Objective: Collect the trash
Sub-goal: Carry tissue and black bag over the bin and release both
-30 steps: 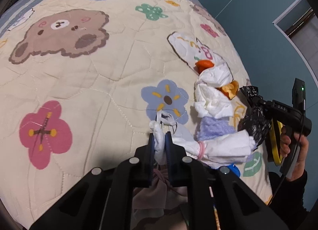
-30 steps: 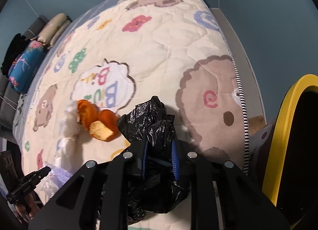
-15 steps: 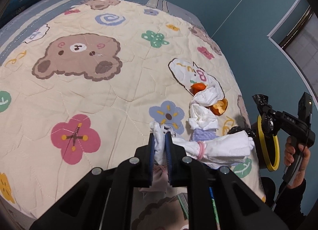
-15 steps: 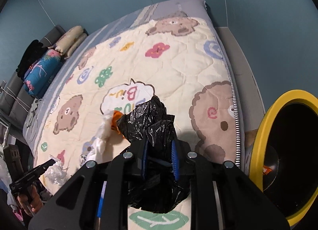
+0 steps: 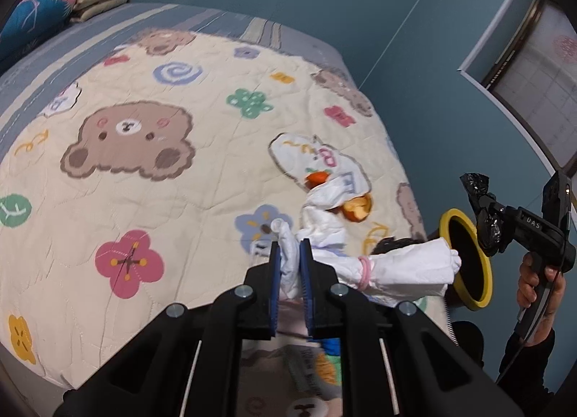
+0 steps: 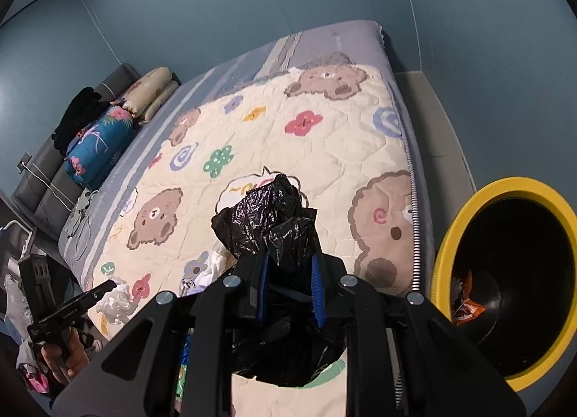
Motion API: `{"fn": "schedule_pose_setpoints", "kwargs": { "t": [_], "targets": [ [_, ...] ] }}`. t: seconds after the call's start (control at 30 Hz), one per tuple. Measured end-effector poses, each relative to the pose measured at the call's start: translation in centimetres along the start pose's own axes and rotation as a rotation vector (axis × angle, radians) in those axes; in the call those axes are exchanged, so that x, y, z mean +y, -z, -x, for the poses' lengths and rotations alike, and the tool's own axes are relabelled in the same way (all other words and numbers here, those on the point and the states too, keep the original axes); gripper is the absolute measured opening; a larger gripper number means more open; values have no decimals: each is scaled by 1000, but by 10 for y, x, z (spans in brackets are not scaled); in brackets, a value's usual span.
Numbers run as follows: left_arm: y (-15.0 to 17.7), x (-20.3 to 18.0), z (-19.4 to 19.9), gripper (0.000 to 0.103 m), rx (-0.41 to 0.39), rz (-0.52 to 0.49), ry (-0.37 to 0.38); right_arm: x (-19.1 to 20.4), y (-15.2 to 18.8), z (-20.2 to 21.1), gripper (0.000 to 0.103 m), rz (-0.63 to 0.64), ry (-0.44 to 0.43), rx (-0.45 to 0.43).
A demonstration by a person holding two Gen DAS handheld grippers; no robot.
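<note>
My left gripper (image 5: 287, 254) is shut on the knotted end of a white bundle (image 5: 407, 269) tied with a pink band, held above the cartoon quilt (image 5: 202, 182). On the quilt beyond it lie crumpled white tissue (image 5: 324, 215) and orange peel (image 5: 355, 208). My right gripper (image 6: 288, 265) is shut on a crumpled black plastic bag (image 6: 267, 215), which bulges above and hangs below the jaws. In the left wrist view the right gripper (image 5: 483, 208) hovers over the yellow-rimmed bin (image 5: 485, 273). The bin (image 6: 443, 262) stands on the floor beside the bed, with wrappers inside.
Rolled bedding and a blue floral pillow (image 6: 97, 150) lie at the head of the bed. Teal walls close in behind the bed and bin. A person's hand (image 5: 537, 283) grips the right handle. A strip of bare floor (image 6: 432, 121) runs along the bed's side.
Both grippers have risen away from the quilt with their loads still gripped. The right one with the black bag has swung out past the bed edge, and the yellow bin has come into view.
</note>
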State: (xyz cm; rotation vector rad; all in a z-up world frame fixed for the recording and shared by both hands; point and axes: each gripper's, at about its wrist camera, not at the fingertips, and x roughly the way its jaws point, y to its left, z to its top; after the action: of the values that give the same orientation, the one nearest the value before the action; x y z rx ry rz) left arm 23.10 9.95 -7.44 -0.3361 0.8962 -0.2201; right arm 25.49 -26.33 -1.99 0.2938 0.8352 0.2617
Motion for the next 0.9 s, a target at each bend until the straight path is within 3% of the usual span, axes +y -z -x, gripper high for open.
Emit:
{"fn": "schedule_pose_setpoints", "kwargs": {
  "t": [0.3, 0.9],
  "targets": [
    [-14, -49, 13, 10, -32, -63, 32, -11, -4, 55, 19, 15, -1, -76],
    [-44, -182, -7, 10, -29, -264, 107, -92, -19, 134, 19, -63, 114, -188]
  ]
}}
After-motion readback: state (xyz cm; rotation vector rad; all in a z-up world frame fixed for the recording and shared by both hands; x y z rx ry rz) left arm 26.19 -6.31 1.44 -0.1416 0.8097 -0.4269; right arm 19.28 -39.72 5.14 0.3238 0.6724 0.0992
